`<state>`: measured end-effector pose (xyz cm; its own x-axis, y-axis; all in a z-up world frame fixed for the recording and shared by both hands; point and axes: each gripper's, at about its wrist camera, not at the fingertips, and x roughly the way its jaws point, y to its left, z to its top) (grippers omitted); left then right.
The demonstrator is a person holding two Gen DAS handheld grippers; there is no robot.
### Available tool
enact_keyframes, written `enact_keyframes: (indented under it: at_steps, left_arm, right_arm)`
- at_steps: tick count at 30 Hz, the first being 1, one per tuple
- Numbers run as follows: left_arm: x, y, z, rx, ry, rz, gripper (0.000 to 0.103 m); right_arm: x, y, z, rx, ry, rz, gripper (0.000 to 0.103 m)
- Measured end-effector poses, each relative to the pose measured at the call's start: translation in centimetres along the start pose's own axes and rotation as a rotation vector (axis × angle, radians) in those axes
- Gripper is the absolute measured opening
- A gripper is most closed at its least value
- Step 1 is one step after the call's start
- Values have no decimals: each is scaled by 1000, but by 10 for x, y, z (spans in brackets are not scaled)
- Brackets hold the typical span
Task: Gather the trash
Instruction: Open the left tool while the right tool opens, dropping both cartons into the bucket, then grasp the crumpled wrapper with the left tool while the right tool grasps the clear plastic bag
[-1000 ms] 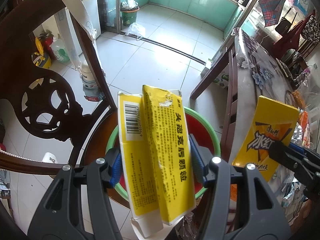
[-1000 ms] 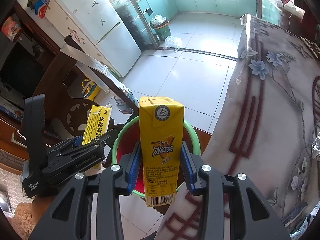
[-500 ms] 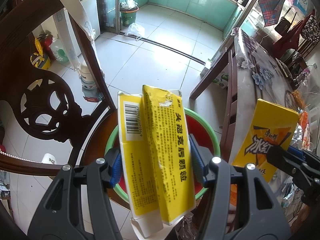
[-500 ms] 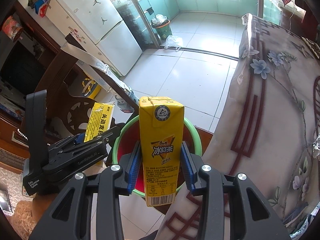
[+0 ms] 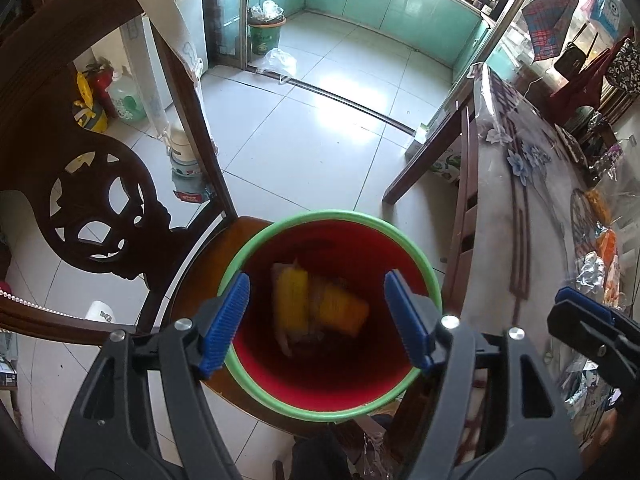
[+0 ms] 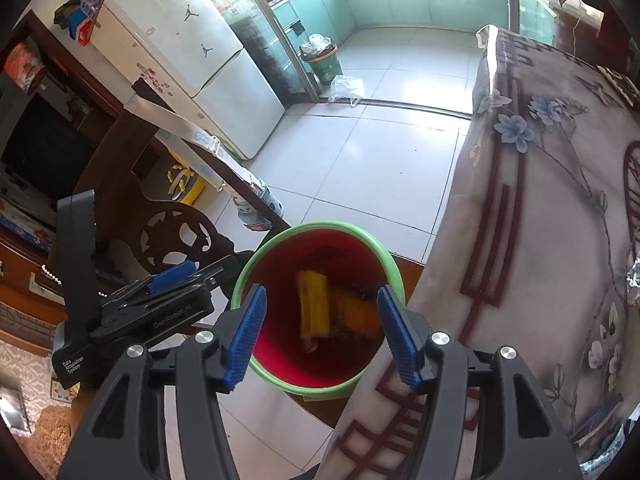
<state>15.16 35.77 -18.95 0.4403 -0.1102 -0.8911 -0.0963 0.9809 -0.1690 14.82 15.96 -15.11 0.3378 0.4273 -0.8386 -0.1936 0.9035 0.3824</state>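
My left claw (image 5: 316, 318) stands wide open with nothing between its blue pads (image 5: 224, 322), and my right claw (image 6: 322, 330) is spread just as wide and holds nothing either. Both hang directly above the red bucket (image 5: 332, 410) with the green rim, each pair of pads framing its mouth. Down in the bucket lie the two pieces of trash: the yellow packet (image 5: 294, 300) and, touching it on its right, the yellow drink carton (image 5: 344, 312), both blurred, so I cannot read their print. From the right wrist view the same pair shows, the packet (image 6: 314, 310) standing more upright and the carton (image 6: 354, 314) leaning beside it in the dark bottom of the bucket (image 6: 320, 386). In that view my left claw (image 6: 176, 280) shows at the left, just beside the bucket's rim. The bucket sits on the seat of a dark carved wooden chair (image 5: 96, 216), close against the edge of the bench (image 6: 540, 240), which is covered by a flowered cloth. Beyond lie the pale floor tiles (image 5: 304, 136), a white fridge (image 6: 192, 60), and a green bin (image 6: 322, 66) with a clear plastic bag (image 6: 344, 86) lying on the floor beside it.
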Motion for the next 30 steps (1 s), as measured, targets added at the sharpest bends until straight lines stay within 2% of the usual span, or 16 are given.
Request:
enact_keyframes:
  at_steps: [7, 11, 17, 20, 22, 24, 27, 30]
  left_arm:
    - [-9, -17, -7, 37, -9, -26, 69]
    - [-9, -41, -13, 78, -1, -59, 70]
    - [-15, -101, -27, 192, 3, -128, 70]
    - [-22, -130, -36, 247, -4, -155, 70]
    - [-28, -150, -45, 277, -10, -171, 70]
    - [-33, -176, -60, 312, -8, -195, 70]
    - [-36, -218, -87, 367, 16, -224, 73]
    - [-39, -262, -117, 443, 60, -260, 73]
  right_arm:
    - [-38, -25, -14, 25, -49, -52, 59]
    - [-71, -56, -38, 50, -75, -149, 66]
    - [-140, -154, -91, 230, -107, -374, 66]
    - [-180, -213, -125, 306, -82, -528, 67]
    - [-194, -244, -146, 361, -59, -570, 76]
    - [-203, -277, -171, 428, -44, -623, 79]
    - [-200, -315, -201, 499, 12, -612, 79]
    - [-187, -337, -223, 498, 67, -600, 79]
